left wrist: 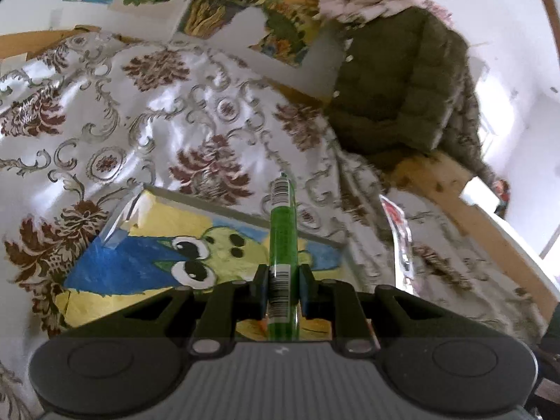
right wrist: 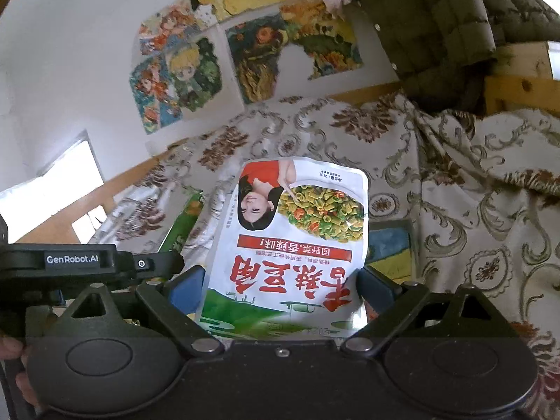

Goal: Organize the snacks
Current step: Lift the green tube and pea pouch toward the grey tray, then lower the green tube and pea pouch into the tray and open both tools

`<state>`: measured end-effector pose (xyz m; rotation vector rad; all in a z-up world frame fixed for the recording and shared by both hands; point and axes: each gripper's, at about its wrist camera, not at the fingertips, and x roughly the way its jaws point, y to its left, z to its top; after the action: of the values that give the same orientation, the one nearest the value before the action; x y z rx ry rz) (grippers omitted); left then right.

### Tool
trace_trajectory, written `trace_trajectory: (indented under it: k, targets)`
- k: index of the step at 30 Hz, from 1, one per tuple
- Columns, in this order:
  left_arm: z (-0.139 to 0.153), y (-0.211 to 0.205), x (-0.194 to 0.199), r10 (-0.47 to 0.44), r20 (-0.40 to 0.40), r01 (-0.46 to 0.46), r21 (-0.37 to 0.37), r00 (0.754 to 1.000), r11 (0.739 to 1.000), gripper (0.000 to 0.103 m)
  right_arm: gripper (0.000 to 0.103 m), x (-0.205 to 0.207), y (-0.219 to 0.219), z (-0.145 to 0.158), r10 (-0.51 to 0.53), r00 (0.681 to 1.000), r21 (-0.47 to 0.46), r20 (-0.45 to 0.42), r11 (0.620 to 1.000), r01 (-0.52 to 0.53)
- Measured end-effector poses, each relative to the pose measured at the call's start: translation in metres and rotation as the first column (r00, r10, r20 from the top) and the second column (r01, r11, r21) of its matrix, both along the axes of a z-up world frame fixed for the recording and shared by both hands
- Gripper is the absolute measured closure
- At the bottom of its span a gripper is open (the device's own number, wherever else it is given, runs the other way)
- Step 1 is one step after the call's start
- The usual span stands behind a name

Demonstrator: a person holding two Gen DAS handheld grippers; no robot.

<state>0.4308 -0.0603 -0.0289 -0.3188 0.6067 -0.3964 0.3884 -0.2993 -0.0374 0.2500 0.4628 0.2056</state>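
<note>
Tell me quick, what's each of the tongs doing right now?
Left tongs: closed on a thin green snack packet.
Right tongs: spread wide, gripping a white snack bag.

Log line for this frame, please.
left gripper: shut on green packet | right gripper: holds white pouch | painted box: below

Your green packet [left wrist: 282, 245] hides its near end behind the left gripper [left wrist: 282, 292]; the shiny bag [left wrist: 399, 241] to its right is motion-blurred. The white pouch [right wrist: 290, 241] covers most of the painted box [right wrist: 390, 248]
</note>
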Motion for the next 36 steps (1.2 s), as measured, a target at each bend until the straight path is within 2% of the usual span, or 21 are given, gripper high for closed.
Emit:
trace_trajectory:
  k: [7, 9, 19, 25, 36]
  targets:
    - [-0.036, 0.000, 0.028, 0.031, -0.072, -0.028, 0.047, 0.997, 0.998, 0.083, 0.009, 0.026, 0.009, -0.027, -0.024, 0.999, -0.065, -0.037, 0.998, 0.021]
    - [-0.044, -0.002, 0.030, 0.056, -0.087, -0.050, 0.070, 0.995, 0.996, 0.083, 0.009, 0.028, 0.010, -0.031, -0.025, 0.999, -0.055, -0.040, 0.998, 0.022]
    - [-0.062, -0.008, 0.040, 0.101, -0.141, -0.080, 0.147, 0.985, 0.986, 0.083, 0.009, 0.041, 0.025, -0.047, -0.032, 0.997, -0.147, -0.076, 0.989, 0.021]
    - [-0.068, -0.009, 0.045, 0.099, -0.180, -0.072, 0.155, 0.979, 0.985, 0.083, 0.008, 0.043, 0.032, -0.056, -0.022, 0.994, -0.175, -0.104, 0.985, 0.004]
    - [-0.079, -0.014, 0.052, 0.125, -0.232, -0.091, 0.151, 0.965, 0.984, 0.081, 0.006, 0.041, 0.041, -0.061, -0.003, 0.995, -0.230, -0.096, 0.973, -0.019]
